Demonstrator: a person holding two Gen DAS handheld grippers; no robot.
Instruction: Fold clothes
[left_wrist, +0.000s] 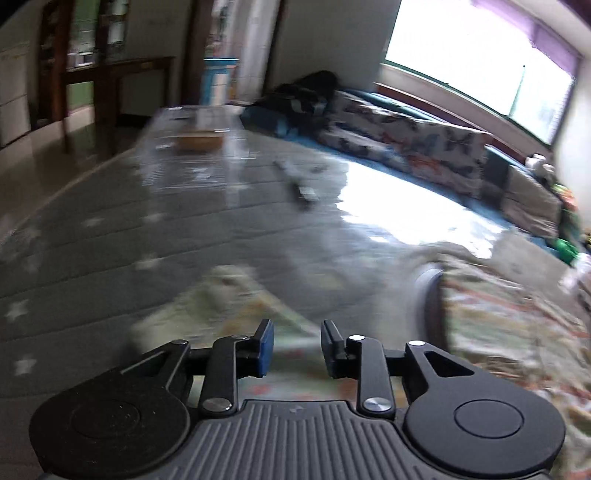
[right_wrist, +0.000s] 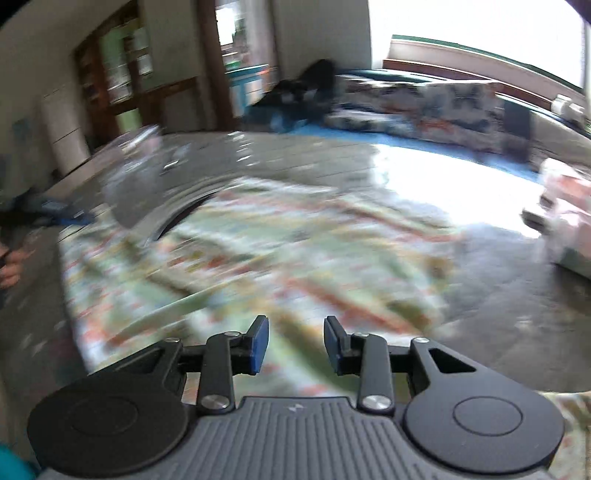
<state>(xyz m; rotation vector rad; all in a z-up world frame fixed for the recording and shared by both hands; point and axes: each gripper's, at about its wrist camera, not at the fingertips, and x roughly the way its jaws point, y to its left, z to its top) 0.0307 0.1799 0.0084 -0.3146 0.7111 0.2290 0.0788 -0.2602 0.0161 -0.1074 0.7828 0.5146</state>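
Note:
A pale green garment with an orange and green print (right_wrist: 280, 251) lies spread on the grey star-patterned mattress (left_wrist: 110, 236); both views are motion-blurred. Its grey collar (right_wrist: 177, 218) faces the far left. My right gripper (right_wrist: 296, 345) is open and empty, hovering over the garment's near part. My left gripper (left_wrist: 297, 349) is open and empty over a sleeve or side part of the garment (left_wrist: 229, 314); the body of it (left_wrist: 509, 321) lies to the right, with the collar (left_wrist: 428, 291) at its edge. The left gripper and hand show at the far left of the right wrist view (right_wrist: 33, 218).
A butterfly-print folded quilt (left_wrist: 406, 140) and dark clothes (left_wrist: 306, 96) lie at the far side of the bed under a bright window. A remote-like object (left_wrist: 299, 184) and a flat box (left_wrist: 199, 140) rest on the mattress. A light folded pile (right_wrist: 565, 225) sits at right.

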